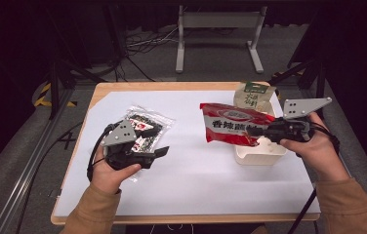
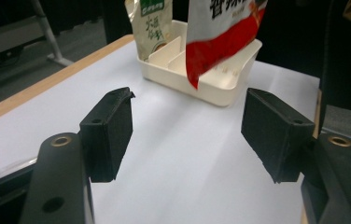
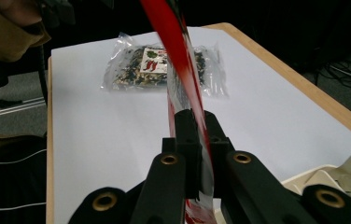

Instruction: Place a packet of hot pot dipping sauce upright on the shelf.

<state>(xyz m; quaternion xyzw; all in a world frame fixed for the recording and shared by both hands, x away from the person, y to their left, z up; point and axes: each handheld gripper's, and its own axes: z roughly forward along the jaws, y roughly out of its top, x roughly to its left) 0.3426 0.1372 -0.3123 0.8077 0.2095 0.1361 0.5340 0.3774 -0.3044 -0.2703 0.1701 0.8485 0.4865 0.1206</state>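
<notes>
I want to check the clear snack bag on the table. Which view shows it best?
The right gripper view: the clear bag lies flat, though the red packet crosses it. The high view has it partly behind the left hand-held gripper.

The table (image 1: pixel 196 214) is seen from above and from the person's side in the high view, facing forward and down, far enough off that the floor behind is included. From the left gripper (image 2: pixel 187 135), low and close over the white sheet (image 2: pixel 187 177), the white tray (image 2: pixel 220 88) is faced. From the right gripper (image 3: pixel 197 140), raised beside the tray, the sheet is looked across toward the clear packet (image 3: pixel 159 67). The red bag (image 1: pixel 233 124) is shared by all three views.
</notes>
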